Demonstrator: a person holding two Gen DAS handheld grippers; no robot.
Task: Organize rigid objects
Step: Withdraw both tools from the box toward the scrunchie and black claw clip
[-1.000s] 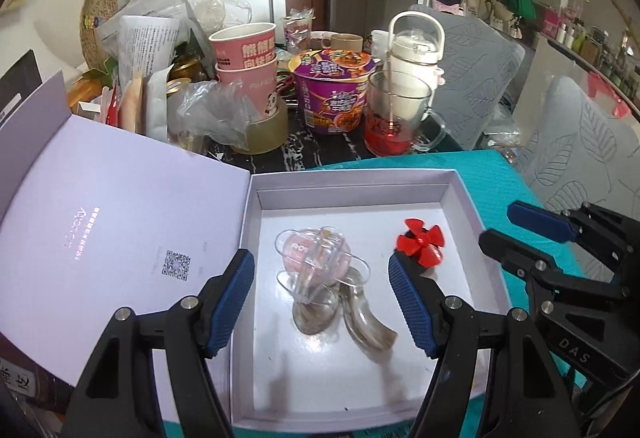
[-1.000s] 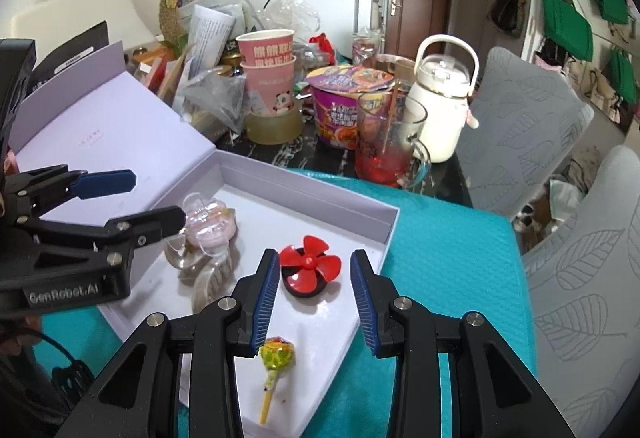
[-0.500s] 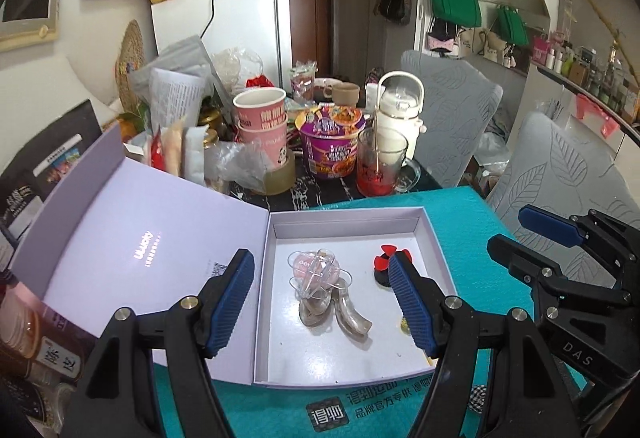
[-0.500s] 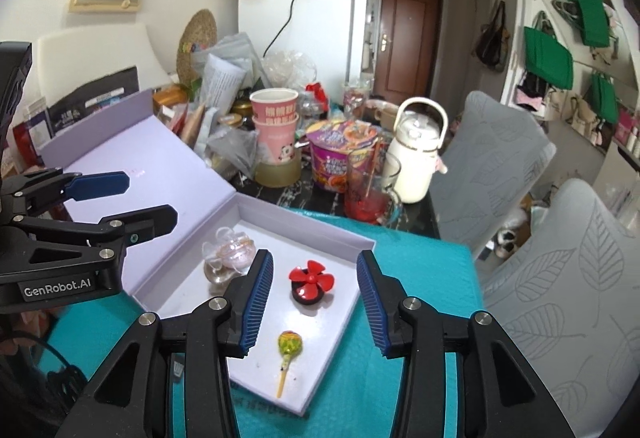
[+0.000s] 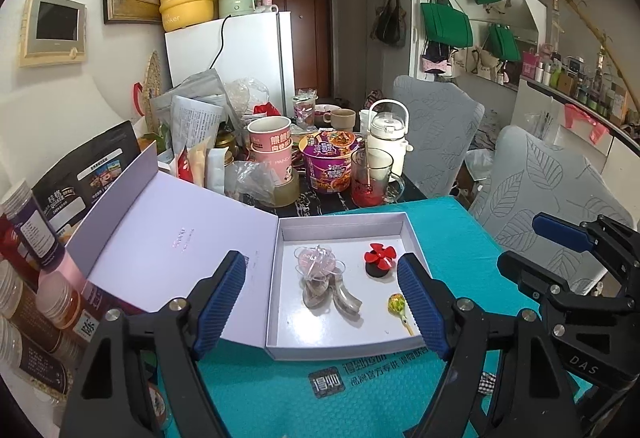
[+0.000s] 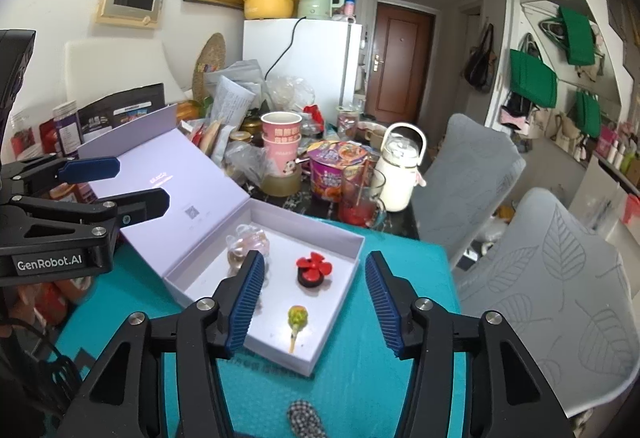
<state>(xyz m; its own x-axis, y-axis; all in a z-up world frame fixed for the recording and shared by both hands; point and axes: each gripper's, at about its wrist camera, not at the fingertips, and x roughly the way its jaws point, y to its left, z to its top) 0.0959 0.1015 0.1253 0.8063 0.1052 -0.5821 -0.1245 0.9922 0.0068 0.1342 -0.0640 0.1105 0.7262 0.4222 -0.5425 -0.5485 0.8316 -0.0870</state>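
Left gripper (image 5: 322, 298) angled down over open box (image 5: 344, 352), jaws opening, empty; right gripper (image 6: 314, 300) likewise, opening, nothing between pads

I see a pale lilac box (image 5: 340, 352), lid (image 5: 176, 238) same lilac with a small black QR mark. In the box: a red fan (image 5: 379, 253) on a black base, a lollipop (image 5: 397, 304) with a yellow-green wrapper and yellow stick, and a clear plastic piece (image 5: 320, 264) with a pink tint. Under the box, a teal mat (image 5: 448, 238), textured, printed in white and black at its near edge. Behind the box: a purple noodle bowl (image 5: 329, 162), pink paper cups (image 5: 269, 142), a white jug (image 5: 387, 136), and a glass mug (image 5: 370, 178) with red at the bottom. Right of the box, grey chair covers (image 5: 552, 182) with a leaf pattern. My left gripper (image 5: 322, 300) and right gripper (image 6: 314, 302) are black with ribbed blue pads.
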